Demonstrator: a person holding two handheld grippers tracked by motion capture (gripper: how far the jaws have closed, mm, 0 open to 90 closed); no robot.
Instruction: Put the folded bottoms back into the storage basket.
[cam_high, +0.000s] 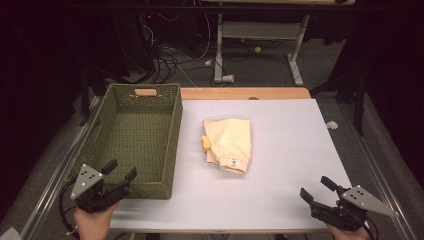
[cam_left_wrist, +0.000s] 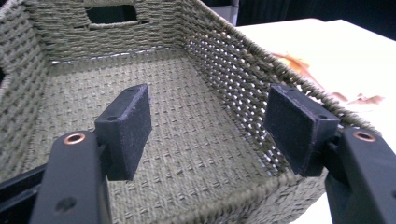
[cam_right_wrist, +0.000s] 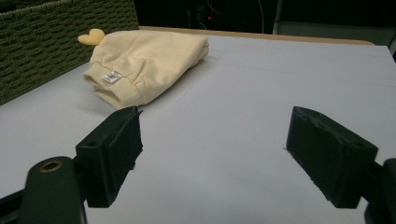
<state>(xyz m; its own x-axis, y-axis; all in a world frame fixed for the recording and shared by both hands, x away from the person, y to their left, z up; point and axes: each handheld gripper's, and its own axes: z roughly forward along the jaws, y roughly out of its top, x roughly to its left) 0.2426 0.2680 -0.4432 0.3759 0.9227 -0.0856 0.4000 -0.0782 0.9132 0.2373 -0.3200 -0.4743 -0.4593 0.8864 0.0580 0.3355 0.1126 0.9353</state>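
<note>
A folded pale-yellow garment (cam_high: 229, 144) with a small white tag lies on the white table top (cam_high: 280, 150) near its middle, also seen in the right gripper view as the garment (cam_right_wrist: 144, 60). A green woven basket (cam_high: 137, 140) stands empty at the left. My left gripper (cam_high: 120, 171) hovers open at the basket's near corner, and the left gripper (cam_left_wrist: 208, 126) looks over the near rim into the basket (cam_left_wrist: 187, 154). My right gripper (cam_high: 316, 189) rests open at the front right, and the right gripper (cam_right_wrist: 212, 154) points toward the garment with nothing between the jaws.
A wooden strip (cam_high: 245, 93) borders the table's far edge. Beyond it are a white desk frame (cam_high: 260, 40), cables on the floor and a small yellow ball (cam_high: 258, 49). Metal rails (cam_high: 380, 170) run along both table sides.
</note>
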